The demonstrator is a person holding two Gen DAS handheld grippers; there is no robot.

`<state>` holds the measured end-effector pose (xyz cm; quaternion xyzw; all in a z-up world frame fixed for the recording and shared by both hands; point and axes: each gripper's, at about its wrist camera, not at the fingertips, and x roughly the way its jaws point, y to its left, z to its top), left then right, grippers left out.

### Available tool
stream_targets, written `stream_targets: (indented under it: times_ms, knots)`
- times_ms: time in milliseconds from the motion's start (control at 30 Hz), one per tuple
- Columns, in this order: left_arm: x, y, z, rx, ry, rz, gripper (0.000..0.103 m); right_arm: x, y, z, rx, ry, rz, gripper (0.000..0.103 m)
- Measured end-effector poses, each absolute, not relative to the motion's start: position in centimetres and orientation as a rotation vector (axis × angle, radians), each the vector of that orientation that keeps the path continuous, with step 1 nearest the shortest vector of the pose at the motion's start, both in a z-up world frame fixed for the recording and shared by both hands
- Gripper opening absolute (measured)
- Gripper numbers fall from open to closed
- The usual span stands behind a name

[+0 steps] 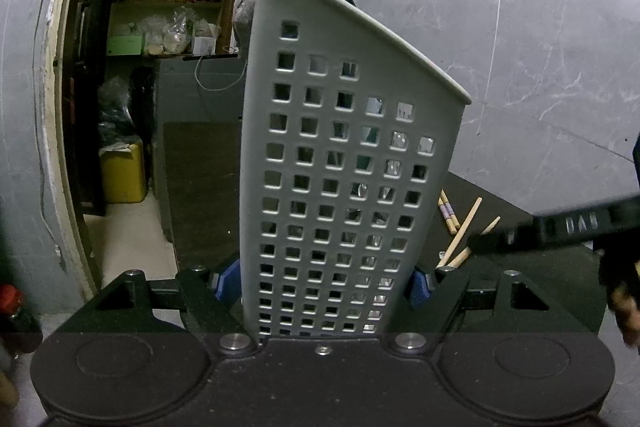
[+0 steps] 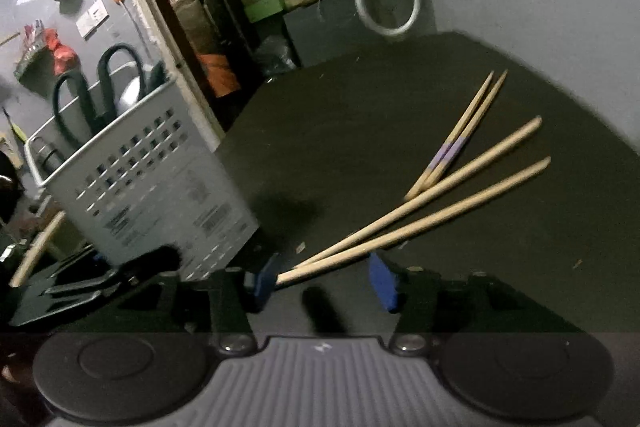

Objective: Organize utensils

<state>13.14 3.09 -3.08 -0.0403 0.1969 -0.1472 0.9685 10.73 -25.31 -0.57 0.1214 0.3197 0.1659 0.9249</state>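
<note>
Two plain chopsticks (image 2: 424, 201) lie between my right gripper's (image 2: 326, 281) parted jaws, tips angled away rightward; left gripper (image 1: 320, 287) clamps the upright basket (image 1: 344, 163).

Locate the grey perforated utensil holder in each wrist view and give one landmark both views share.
Left wrist view: the grey perforated utensil holder fills the centre, standing upright, clamped between the left claw pads.
Right wrist view: it sits at left of centre, tilted in the picture, with black scissors handles sticking out of its top.
Shared landmark: the purple-banded chopsticks on the dark tabletop.
</note>
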Motion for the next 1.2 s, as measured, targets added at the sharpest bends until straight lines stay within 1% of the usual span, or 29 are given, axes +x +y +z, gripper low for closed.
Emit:
stream_targets:
  times_ms: [33, 67, 100, 233, 367, 433, 500, 533, 833, 900, 1200]
  knots:
    - [13.2, 3.1, -3.1, -0.084, 0.398, -0.299, 0.079, 11.1, -25.7, -0.3, 0.237, 0.634, 0.308, 0.07]
    - [13.2, 3.1, -3.1, -0.084, 0.399, -0.3, 0.079, 11.6, -26.3, 0.1, 0.22, 0.608, 0.273, 0.082]
    - [13.2, 3.2, -3.1, -0.084, 0.401, -0.3, 0.079, 12.4, -26.5, 0.4, 0.204, 0.594, 0.242, 0.091]
    - [13.3, 3.1, -3.1, -0.074, 0.404, -0.295, 0.08, 17.8, -27.2, 1.1, 0.149, 0.614, 0.197, 0.091]
    - [13.6, 2.8, -2.9, -0.067, 0.414, -0.29, 0.08, 22.9, -28.3, 0.7, 0.127, 0.753, 0.278, 0.091]
    - [13.7, 2.7, -2.9, -0.072, 0.42, -0.292, 0.08, 24.1, -29.1, 0.1, 0.127, 0.801, 0.31, 0.092]
    - [13.9, 2.7, -2.9, -0.075, 0.426, -0.295, 0.08, 24.7, -30.1, -0.3, 0.123, 0.818, 0.338, 0.098]
    - [14.0, 2.8, -2.8, -0.076, 0.427, -0.296, 0.08, 24.7, -30.4, -0.4, 0.119, 0.825, 0.333, 0.098]
    - [14.5, 2.8, -2.8, -0.073, 0.427, -0.293, 0.08, 20.4, -32.3, 0.1, 0.136, 0.849, 0.404, 0.099]
    - [14.5, 2.8, -2.9, -0.076, 0.425, -0.292, 0.08, 19.2, -31.2, -0.1, 0.117, 0.847, 0.429, 0.103]
    - [14.1, 2.6, -3.1, -0.071, 0.421, -0.287, 0.08, 13.3, -27.0, 0.2, -0.137, 0.848, 0.529, 0.102]
